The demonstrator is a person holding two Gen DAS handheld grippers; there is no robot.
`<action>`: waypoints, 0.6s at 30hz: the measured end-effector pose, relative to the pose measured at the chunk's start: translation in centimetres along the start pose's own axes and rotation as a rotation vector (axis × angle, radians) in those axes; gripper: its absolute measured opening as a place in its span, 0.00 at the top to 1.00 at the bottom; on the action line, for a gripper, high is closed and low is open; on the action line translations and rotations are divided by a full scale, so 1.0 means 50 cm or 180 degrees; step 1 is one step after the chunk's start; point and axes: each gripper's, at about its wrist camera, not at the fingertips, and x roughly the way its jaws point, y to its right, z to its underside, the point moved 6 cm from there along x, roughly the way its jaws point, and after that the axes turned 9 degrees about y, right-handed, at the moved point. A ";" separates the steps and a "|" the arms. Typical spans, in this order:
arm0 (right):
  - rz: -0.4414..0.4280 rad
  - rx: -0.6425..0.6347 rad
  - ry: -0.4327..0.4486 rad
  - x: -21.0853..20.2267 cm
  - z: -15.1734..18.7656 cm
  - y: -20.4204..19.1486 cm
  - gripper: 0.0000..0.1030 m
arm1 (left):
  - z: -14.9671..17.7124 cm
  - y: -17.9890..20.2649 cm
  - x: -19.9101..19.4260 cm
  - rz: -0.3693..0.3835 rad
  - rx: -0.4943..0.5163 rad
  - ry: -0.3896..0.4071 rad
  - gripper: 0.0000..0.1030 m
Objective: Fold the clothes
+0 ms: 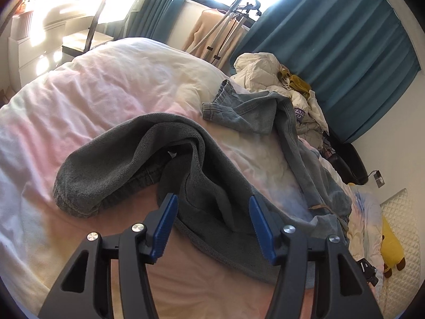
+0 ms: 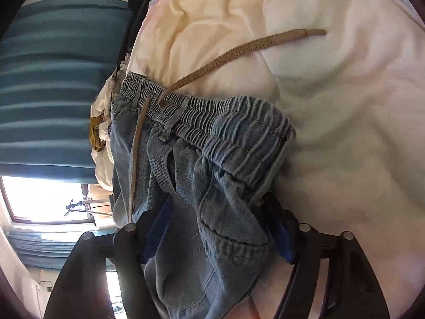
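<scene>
Left wrist view: left gripper (image 1: 211,212) is being held wide apart over the jeans (image 1: 186,164), which are lying crumpled on the bed (image 1: 93,93), nothing gripped. Right wrist view: right gripper (image 2: 220,228) is being kept spread around bunched denim below the waistband (image 2: 225,133); clamping cannot be confirmed, so slippage is being risked, and the drawstring (image 2: 239,47) could be snagged. No containers are being shown.

left claw (image 1: 211,208) and right claw (image 2: 220,228) alike — black plastic arms with cutouts, round silver screws, ribbed blue finger pads (image 1: 261,228).
</scene>
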 end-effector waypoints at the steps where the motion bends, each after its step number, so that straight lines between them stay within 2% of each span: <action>1: 0.0115 -0.0111 0.0072 0.006 -0.005 -0.001 0.65 | 0.000 -0.005 0.007 0.0017 -0.0043 -0.0031 0.44; 2: 0.0211 -0.0255 0.0173 0.003 -0.009 -0.011 0.72 | 0.000 -0.011 0.014 0.0033 -0.0085 -0.0062 0.44; 5: 0.0471 -0.0739 0.0519 -0.019 -0.019 -0.056 0.81 | -0.007 -0.023 0.017 0.0045 -0.0186 -0.0036 0.44; 8: 0.0449 -0.0981 0.0955 -0.073 -0.038 -0.104 0.87 | -0.015 -0.036 0.008 0.0063 -0.0285 0.0003 0.44; 12: 0.0440 -0.1164 0.1428 -0.130 -0.070 -0.142 0.89 | -0.034 -0.063 -0.008 0.0049 -0.0442 0.0076 0.44; 14: 0.0626 -0.1197 0.1471 -0.117 -0.092 -0.119 0.89 | -0.042 -0.078 -0.010 0.0021 -0.0531 0.0103 0.44; 16: 0.0805 -0.1170 0.1240 -0.077 -0.097 -0.073 0.88 | -0.049 -0.092 -0.011 -0.0002 -0.0619 0.0119 0.44; 18: 0.0852 -0.1061 0.1055 -0.058 -0.096 -0.035 0.88 | -0.051 -0.102 -0.008 -0.0018 -0.0696 0.0111 0.44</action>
